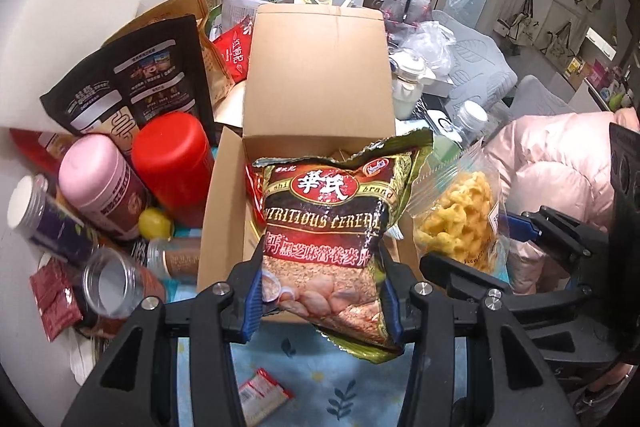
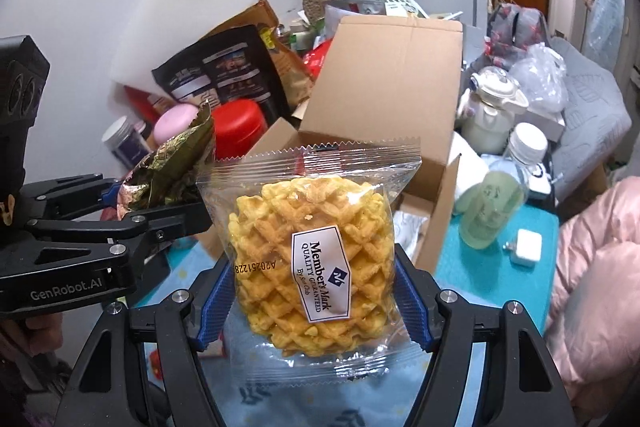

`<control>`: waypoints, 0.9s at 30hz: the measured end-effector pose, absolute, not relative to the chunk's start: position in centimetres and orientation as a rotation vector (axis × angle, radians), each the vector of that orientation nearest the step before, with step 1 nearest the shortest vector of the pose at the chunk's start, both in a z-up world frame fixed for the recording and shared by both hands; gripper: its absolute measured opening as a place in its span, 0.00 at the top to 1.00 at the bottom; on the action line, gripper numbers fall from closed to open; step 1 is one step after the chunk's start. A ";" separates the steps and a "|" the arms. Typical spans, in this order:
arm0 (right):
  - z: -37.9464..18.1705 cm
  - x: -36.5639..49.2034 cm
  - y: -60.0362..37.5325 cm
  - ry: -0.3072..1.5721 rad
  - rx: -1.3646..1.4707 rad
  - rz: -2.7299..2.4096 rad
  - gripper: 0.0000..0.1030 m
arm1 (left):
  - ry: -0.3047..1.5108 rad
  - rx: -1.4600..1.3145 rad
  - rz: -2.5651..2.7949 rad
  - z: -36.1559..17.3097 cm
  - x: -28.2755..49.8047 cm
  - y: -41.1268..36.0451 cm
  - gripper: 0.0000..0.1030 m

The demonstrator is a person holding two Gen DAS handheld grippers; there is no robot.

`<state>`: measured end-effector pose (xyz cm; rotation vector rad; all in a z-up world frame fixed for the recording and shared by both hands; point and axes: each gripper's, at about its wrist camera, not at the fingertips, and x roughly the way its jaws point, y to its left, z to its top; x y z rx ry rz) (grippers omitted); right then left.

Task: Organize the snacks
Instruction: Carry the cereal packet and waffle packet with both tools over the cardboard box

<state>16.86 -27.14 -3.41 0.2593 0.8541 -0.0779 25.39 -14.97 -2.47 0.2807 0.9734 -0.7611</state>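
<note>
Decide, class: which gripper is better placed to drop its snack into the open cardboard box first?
Probably the left. The left gripper holds the cereal packet directly before the open cardboard box; the right gripper, holding the waffle packet, sits off to the box's side.

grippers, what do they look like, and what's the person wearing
Both the left gripper and the right gripper are black angular frames with silver bolts and blue ribbed pads. One side is printed "GenRobot.AI" in white. The person wears a puffy pale pink sleeve.
</note>
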 end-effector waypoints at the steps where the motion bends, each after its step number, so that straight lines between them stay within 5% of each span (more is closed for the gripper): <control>1: -3.6 17.5 -27.4 0.856 0.276 -0.078 0.30 | 0.972 0.281 -0.762 -2.6 25.9 -15.2 0.55; 27: -11.6 26.7 -30.3 0.977 0.249 -0.198 0.31 | 1.064 0.391 -0.729 -12.5 34.1 -19.2 0.55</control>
